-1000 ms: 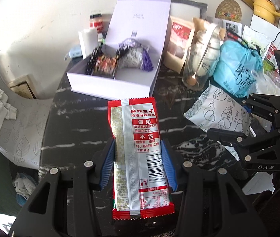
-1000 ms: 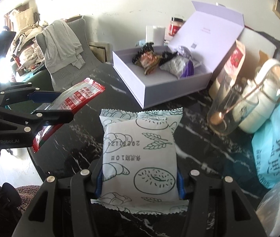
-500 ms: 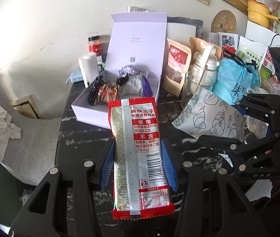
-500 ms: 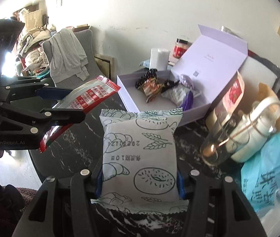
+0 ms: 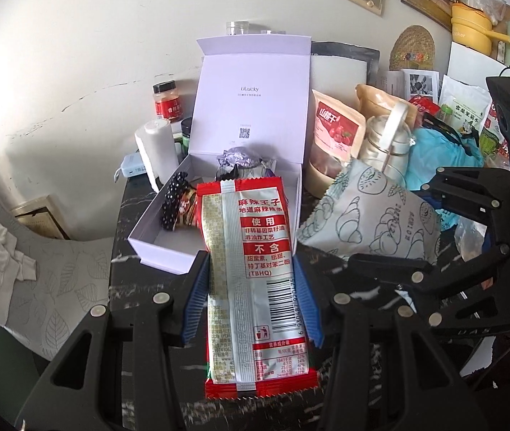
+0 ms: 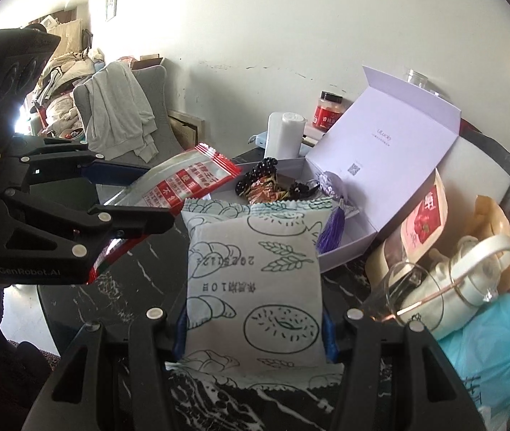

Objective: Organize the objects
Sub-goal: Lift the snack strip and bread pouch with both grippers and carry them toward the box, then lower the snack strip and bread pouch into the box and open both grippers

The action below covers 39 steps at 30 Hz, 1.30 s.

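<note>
Black marbled worktop [image 6: 118, 301] fills the lower frame in both wrist views, crowded with clutter at right. White gift box [image 5: 168, 248] sits upper centre, lid propped open, small wrapped items already piled along its back; front half of the tray looks bare. Pale bread-print packet [image 6: 255, 287] is centre of the right view, clamped flat between the right gripper [image 6: 255, 327] fingers, its top edge overlapping the box's near wall in frame. Red-and-silver snack packet [image 5: 255, 280] is centre of the left view, pinched by its long edges in the left gripper [image 5: 251, 294], top end over the box's front wall. Both packets are held up off the worktop, side by side.

Step in hand, as judged: carry both to the box. To do it well, bring one in at a time so the grippers don't clash, clear the front wall, aim for the bare front area, lower flat, then release.
</note>
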Motion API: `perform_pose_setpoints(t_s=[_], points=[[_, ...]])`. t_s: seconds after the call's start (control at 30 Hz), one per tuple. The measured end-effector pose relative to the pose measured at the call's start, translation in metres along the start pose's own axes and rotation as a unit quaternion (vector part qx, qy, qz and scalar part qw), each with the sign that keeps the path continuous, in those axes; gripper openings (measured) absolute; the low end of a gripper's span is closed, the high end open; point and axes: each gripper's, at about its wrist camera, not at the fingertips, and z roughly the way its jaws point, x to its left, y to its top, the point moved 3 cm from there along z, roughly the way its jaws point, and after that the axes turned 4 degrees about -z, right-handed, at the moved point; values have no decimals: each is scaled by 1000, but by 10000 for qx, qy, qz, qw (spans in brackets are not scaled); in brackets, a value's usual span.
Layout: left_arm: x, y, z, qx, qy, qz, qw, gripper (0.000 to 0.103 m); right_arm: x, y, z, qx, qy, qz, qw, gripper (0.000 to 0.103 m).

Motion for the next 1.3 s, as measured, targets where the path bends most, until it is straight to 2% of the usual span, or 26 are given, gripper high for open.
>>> perform_pose_setpoints(t_s=[0.8,1.3], points=[[56,74,123,139,-16,85,9999,44,-50,65,102,47,82,-13,10000,55],[83,119,167,-90,37,370,9993,44,-80,99,146,42,-15,321,9995,55]])
